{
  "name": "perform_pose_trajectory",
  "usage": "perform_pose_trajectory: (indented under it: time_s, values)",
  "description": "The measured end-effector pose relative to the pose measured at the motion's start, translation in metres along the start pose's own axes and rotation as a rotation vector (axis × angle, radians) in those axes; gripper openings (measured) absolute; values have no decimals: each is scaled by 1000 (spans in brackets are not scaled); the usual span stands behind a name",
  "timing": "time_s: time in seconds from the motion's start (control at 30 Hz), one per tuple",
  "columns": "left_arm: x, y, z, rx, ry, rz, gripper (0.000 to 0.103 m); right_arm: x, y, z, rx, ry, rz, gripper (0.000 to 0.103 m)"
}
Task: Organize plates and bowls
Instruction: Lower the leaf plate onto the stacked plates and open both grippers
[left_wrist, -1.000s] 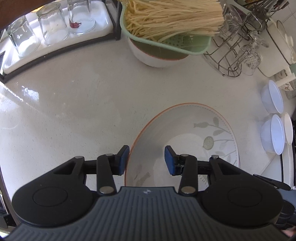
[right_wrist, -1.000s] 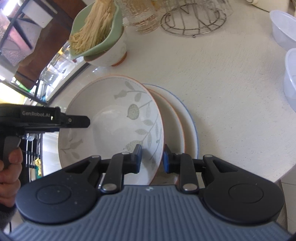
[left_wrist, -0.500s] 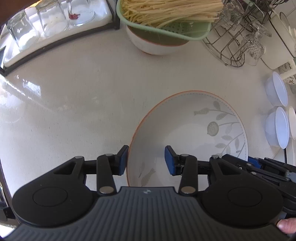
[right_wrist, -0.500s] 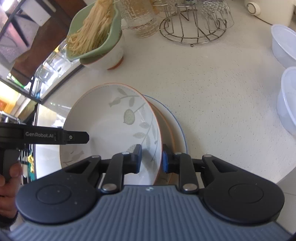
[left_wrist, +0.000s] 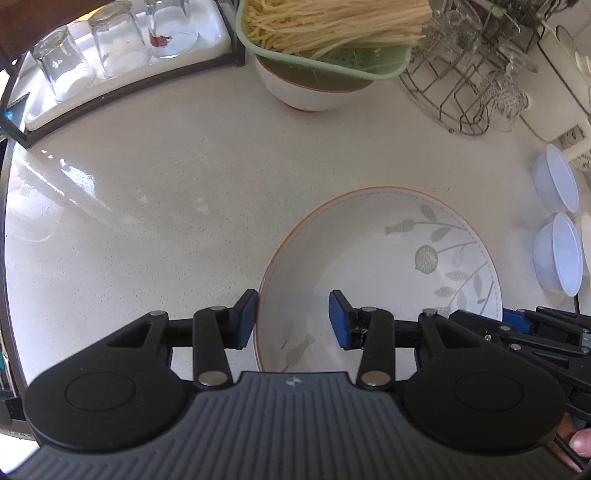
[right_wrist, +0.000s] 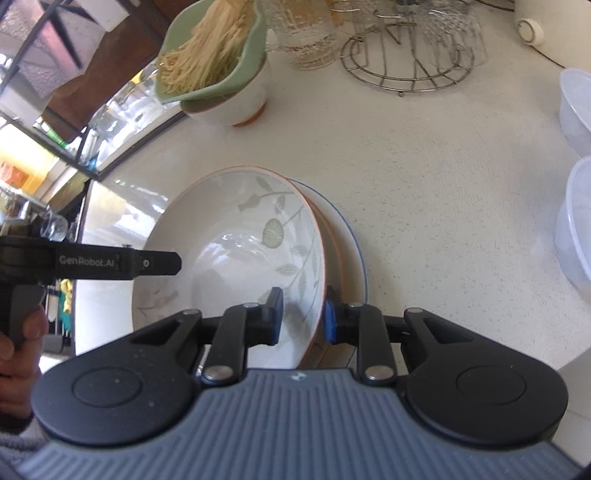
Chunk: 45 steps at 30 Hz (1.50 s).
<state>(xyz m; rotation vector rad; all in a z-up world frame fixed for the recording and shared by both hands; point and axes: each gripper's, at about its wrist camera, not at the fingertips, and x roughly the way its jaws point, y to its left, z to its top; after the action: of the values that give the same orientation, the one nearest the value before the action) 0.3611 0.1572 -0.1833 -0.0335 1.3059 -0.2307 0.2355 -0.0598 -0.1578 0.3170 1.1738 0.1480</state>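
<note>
Holding noodles: green colander atop bowl

bowl: white, orange rim, grey-green leaf pattern
colander: pale green
gripper pads: blue

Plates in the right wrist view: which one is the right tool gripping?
The top one, the leaf-patterned plate with the orange rim; the right tool pinches its edge. The blue-rimmed plate lies at the bottom.

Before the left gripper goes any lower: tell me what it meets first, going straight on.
Most likely the leaf-patterned bowl: its near rim lies between the open jaws of the left gripper, one pad outside, one over the inside. Depth is unclear, so contact cannot be told.
</note>
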Motion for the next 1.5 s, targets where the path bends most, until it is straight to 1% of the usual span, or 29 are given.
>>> perform_pose_trajectory:
  time_s: [0.1, 0.23, 0.37, 0.5, 0.6, 0.73, 0.83, 0.9, 0.97, 1.0, 1.1, 1.2, 1.27, 1.37, 1.43, 1.5]
  values:
    - [-1, -3, -7, 9, -33, 19, 47, 1, -4, 1, -10, 4, 27, 26]
    - [-3, -5, -15, -26, -54, 37, 47, -2, -5, 2, -43, 17, 43, 26]
    - [-6, -8, -25, -33, -77, 48, 47, -9, -8, 2, -97, 18, 64, 26]
    - [-10, -10, -37, -79, -95, 41, 47, -12, -13, 5, -156, 33, 81, 25]
    - [-12, -18, -46, -94, -109, 67, 47, -14, -16, 8, -210, 50, 96, 26]
    - [-19, -24, -57, -152, -126, 89, 47, -18, -16, 7, -270, 65, 108, 27]
    - [-24, -27, -65, -187, -145, 87, 48, -20, -16, 4, -308, 75, 90, 28]
    - [-28, -28, -70, -214, -154, 83, 49, -18, -21, 3, -302, 88, 98, 27]
    - [-31, -33, -75, -222, -161, 107, 49, -19, -26, 1, -286, 92, 125, 27]
    - [-33, -34, -77, -227, -167, 109, 49, -20, -26, 0, -286, 86, 130, 27]
    - [-42, -36, -82, -255, -180, 74, 49, -26, -27, -2, -283, 67, 147, 27]
    - [-56, -48, -84, -242, -210, 78, 49, -38, -27, -4, -294, 28, 159, 27]
    - [-67, -56, -85, -252, -232, 45, 49, -49, -28, -5, -306, -7, 159, 27]
    - [-90, -69, -86, -293, -275, -20, 49, -70, -33, -2, -314, -70, 167, 27]
    - [-107, -82, -87, -306, -316, -33, 49, -87, -37, -1, -318, -119, 171, 27]
    - [-121, -97, -88, -296, -349, -39, 49, -104, -41, -1, -320, -166, 174, 27]
